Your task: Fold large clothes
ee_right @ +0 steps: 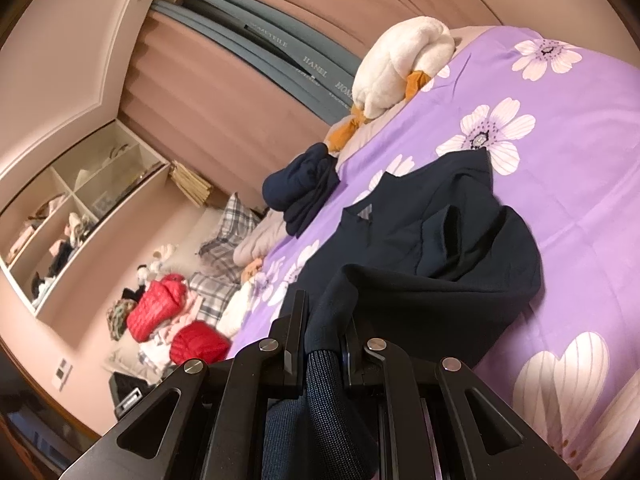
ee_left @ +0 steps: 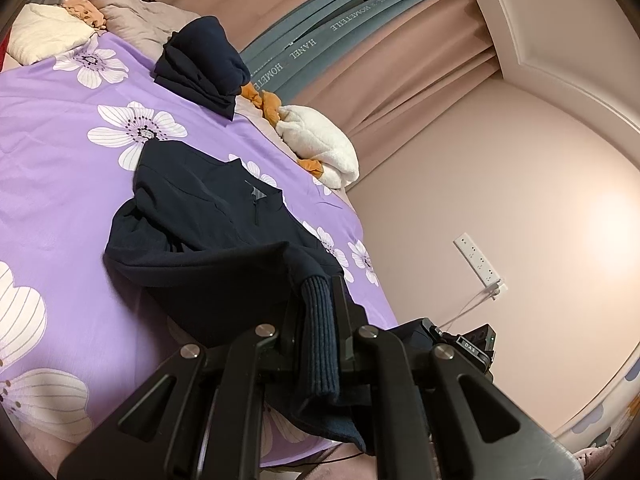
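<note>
A dark navy sweater (ee_left: 208,224) lies on a purple flowered bedsheet (ee_left: 60,168), its collar pointing away from me. My left gripper (ee_left: 316,308) is shut on the sweater's ribbed hem (ee_left: 318,344), which hangs down between the fingers. In the right wrist view the same sweater (ee_right: 440,248) is lifted at its near edge, and my right gripper (ee_right: 324,320) is shut on another part of the ribbed hem (ee_right: 332,392). The cloth rises from the bed into both grips. The right gripper's body (ee_left: 464,344) shows beside the left one.
A folded navy garment (ee_left: 204,64) lies farther up the bed. A white and orange plush toy (ee_left: 320,144) sits at the bed's edge by the curtain. Pillows (ee_left: 48,32) are at the head. Red jackets (ee_right: 160,308) and an open shelf (ee_right: 80,200) stand beyond the bed.
</note>
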`<action>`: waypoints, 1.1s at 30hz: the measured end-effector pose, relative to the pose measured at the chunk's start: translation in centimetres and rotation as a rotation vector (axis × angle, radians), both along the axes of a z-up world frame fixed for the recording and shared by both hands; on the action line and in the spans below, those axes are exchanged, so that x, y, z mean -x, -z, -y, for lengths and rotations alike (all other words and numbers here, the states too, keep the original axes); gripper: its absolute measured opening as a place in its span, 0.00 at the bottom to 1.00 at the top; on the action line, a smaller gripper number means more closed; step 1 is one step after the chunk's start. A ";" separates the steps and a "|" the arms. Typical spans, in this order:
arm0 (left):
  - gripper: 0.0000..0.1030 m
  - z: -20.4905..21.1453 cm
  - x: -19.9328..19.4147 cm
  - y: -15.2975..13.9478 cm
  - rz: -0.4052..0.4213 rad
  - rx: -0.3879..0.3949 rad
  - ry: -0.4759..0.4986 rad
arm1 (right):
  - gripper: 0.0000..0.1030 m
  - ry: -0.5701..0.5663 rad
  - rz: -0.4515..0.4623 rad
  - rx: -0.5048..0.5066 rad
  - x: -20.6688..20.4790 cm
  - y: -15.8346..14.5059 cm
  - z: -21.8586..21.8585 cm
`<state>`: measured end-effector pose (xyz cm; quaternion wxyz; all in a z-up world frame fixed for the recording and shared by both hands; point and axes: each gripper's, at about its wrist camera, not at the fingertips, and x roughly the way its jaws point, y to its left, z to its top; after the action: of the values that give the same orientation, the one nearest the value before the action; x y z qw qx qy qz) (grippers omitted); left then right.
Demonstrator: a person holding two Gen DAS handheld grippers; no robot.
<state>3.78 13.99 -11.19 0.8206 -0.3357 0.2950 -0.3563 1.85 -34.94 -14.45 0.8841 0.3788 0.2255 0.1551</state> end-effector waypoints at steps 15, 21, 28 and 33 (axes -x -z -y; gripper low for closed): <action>0.10 0.3 -1.0 0.3 -0.012 -0.011 -0.005 | 0.14 -0.016 -0.007 0.013 -1.3 0.0 -0.3; 0.10 0.4 -1.4 0.4 -0.016 -0.010 -0.005 | 0.14 -0.017 -0.010 0.011 -1.5 0.1 -0.3; 0.10 0.7 -2.6 0.2 -0.022 -0.026 -0.006 | 0.14 -0.017 -0.019 0.011 -2.7 0.2 -0.1; 0.10 0.9 -3.3 0.1 -0.018 -0.039 -0.010 | 0.14 -0.019 -0.020 0.013 -3.3 0.2 0.0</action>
<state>7.05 13.07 -11.34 0.8260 -0.3243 0.3074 -0.3436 5.18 -34.90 -14.65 0.8827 0.3723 0.2388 0.1584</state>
